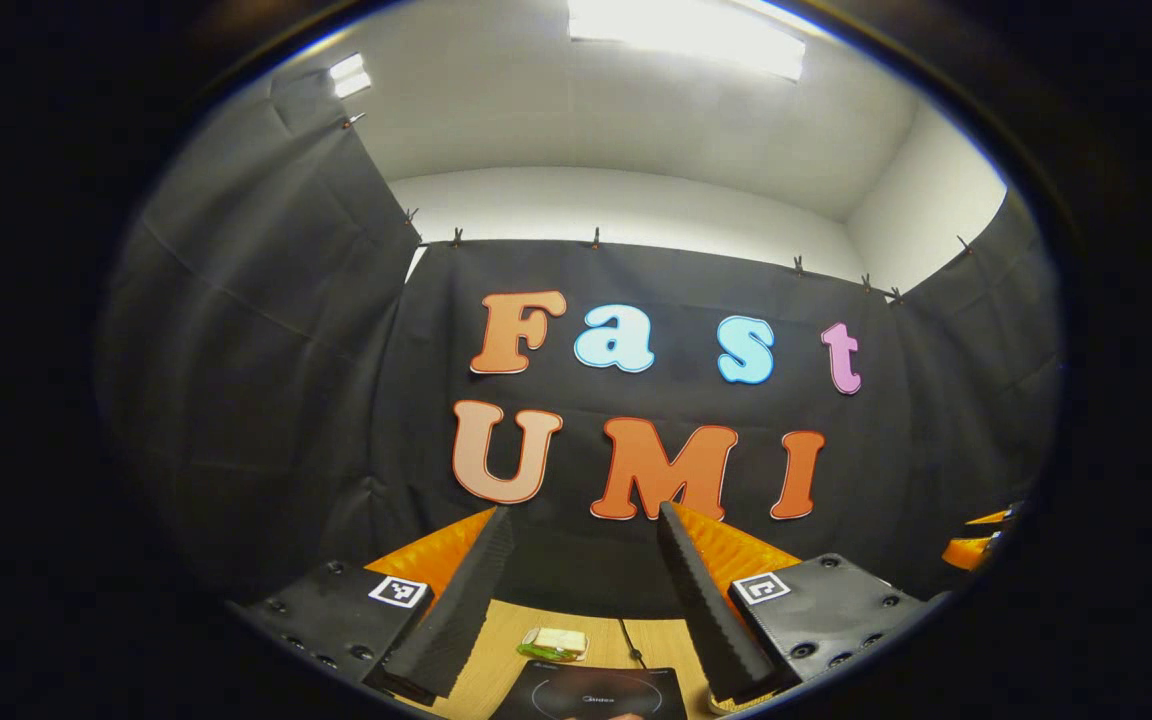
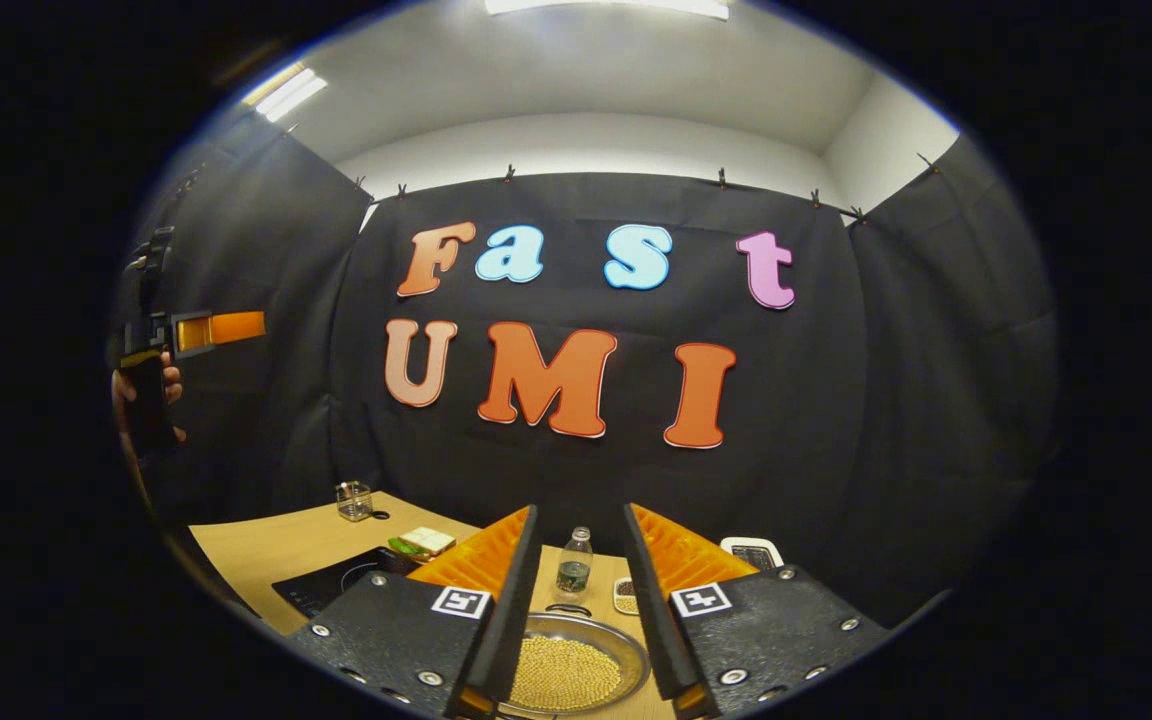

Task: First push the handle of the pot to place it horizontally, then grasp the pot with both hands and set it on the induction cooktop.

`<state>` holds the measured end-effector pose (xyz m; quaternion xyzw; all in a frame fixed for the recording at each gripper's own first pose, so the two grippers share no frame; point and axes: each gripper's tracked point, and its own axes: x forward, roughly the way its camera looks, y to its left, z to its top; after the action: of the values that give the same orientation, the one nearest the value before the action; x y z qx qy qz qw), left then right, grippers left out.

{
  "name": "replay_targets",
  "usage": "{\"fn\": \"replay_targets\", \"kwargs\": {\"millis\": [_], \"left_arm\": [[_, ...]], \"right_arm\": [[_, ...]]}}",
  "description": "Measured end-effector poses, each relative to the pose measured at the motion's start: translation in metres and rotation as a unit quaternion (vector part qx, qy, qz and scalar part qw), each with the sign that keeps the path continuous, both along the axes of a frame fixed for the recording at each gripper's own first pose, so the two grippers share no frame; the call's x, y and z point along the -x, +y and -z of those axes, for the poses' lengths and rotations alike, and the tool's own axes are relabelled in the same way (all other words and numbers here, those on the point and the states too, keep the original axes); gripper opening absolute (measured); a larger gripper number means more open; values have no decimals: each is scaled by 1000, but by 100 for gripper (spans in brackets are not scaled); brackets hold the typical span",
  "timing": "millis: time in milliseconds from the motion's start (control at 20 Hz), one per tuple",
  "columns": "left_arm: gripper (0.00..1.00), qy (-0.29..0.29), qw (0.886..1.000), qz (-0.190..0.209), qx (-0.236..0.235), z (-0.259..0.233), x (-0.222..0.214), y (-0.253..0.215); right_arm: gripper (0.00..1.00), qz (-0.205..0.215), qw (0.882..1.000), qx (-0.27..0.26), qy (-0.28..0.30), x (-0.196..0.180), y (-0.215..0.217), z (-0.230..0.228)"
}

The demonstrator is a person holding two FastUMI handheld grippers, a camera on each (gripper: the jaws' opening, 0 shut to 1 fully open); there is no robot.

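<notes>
1. Now, in the left gripper view, we see the left gripper (image 1: 584, 600) held high with its two fingers spread wide, and nothing is between them.
2. Below this gripper, at about 6 o'clock in the view, lies the induction cooktop (image 1: 591, 692) on the wooden table (image 1: 506, 650); its top is dark and has a ring mark.
3. Just beyond the cooktop, towards 11 o'clock from it, we see a small pale packet (image 1: 554, 643) with something green beside it, and a thin cable (image 1: 630, 642) runs to the cooktop's far edge.
4. In the right gripper view, the right gripper (image 2: 574, 610) is also open, its fingers apart with nothing clasped.
5. Between the fingers, at 6 o'clock, we see the pot (image 2: 566, 668), a shallow metal pan full of small yellow beads; we cannot see its handle clearly.
6. Beyond the pot stands a small bottle (image 2: 573, 564), and at 1 o'clock from the pot is a small dish (image 2: 625, 595).
7. At 9 o'clock from the pot, a corner of the cooktop lies on the table, well apart from the pot.
8. Farther, at 10 o'clock, a glass jar (image 2: 354, 500) stands on the table.
9. At the view's far 9 o'clock edge, a hand (image 2: 141, 395) holds the other gripper up in the air.
</notes>
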<state>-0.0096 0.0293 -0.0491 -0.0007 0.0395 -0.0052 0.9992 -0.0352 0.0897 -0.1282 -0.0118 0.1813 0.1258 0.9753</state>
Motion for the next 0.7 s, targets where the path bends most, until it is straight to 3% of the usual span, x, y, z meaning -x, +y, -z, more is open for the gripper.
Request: {"fn": "replay_targets", "kwargs": {"millis": [400,500,700], "left_arm": [[98,9,1000,-1,-7,8,5,7],[95,13,1000,-1,-4,13,6,8],[95,21,1000,0,-1,20,3,6]], "right_arm": [[8,-58,987,-33,149,36,30,84],[3,-70,978,-38,193,49,41,112],[3,-106,952,-40,284,83,63,163]]}}
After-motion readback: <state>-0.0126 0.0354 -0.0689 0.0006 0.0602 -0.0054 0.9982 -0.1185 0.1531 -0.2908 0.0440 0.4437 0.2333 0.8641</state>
